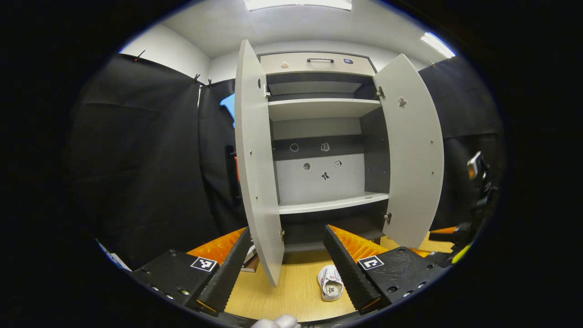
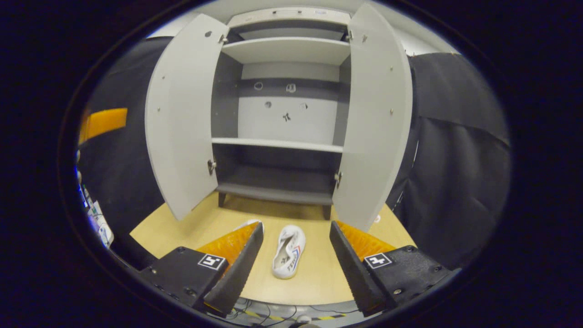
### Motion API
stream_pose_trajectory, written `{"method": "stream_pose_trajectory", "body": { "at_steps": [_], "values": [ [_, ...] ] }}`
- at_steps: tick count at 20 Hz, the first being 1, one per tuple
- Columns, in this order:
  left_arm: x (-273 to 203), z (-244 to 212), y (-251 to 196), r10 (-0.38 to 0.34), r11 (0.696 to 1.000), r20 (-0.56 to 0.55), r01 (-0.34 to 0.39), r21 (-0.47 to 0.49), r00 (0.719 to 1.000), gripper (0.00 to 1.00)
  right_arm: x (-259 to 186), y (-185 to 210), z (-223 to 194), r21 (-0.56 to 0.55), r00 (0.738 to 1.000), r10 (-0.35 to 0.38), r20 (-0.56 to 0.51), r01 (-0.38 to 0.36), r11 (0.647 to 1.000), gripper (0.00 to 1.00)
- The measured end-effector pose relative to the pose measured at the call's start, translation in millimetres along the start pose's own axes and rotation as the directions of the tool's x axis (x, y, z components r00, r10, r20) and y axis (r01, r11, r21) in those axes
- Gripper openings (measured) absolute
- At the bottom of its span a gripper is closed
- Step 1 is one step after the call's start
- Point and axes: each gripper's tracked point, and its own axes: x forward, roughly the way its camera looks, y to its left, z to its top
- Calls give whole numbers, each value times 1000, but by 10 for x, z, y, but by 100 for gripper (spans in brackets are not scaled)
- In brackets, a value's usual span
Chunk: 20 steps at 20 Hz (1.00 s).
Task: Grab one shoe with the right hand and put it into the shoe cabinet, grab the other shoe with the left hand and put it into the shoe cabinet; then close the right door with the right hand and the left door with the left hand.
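The shoe cabinet (image 1: 325, 136) (image 2: 284, 118) stands ahead with its left door (image 1: 255, 159) (image 2: 182, 118) and right door (image 1: 412, 150) (image 2: 373, 118) both swung wide. A white shoe (image 2: 288, 251) lies on the wooden floor, in line with the gap of my open right gripper (image 2: 296, 225). The toe of a second white shoe (image 2: 248, 224) peeks out behind that gripper's left finger. In the left gripper view a white shoe (image 1: 330, 282) lies by the right finger of my open left gripper (image 1: 287, 230). The right gripper (image 1: 476, 196) shows at the right edge there.
Inside the cabinet the bottom shelf (image 2: 275, 193), middle shelf (image 2: 278, 145) and upper shelf (image 2: 287, 50) are bare. A drawer with a handle (image 1: 319, 60) tops it. Black cloth walls stand close on both sides. Cables (image 2: 273, 314) lie on the near floor.
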Motion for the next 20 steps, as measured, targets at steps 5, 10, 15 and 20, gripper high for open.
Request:
{"method": "stream_pose_trajectory", "body": {
  "at_steps": [5, 10, 15, 20],
  "values": [
    [-38, -114, 172, 21, 1000, -29, -21, 6, 999, 96, 457, 245, -731, 54, 983, 37, -179, -28, 998, 93],
    [16, -210, 324, 73, 997, -62, -73, -5, 995, 96, 1111, 477, -1099, 96, 957, 86, -276, -62, 993, 82],
    [91, -293, 421, 122, 992, -98, -122, 5, 988, 96, 1766, 482, -1324, 123, 940, 65, -334, -25, 992, 78],
    [184, -343, 449, 154, 988, -123, -155, 1, 980, 96, 2252, 402, -1296, 139, 938, 54, -343, -6, 990, 69]
  ]
}}
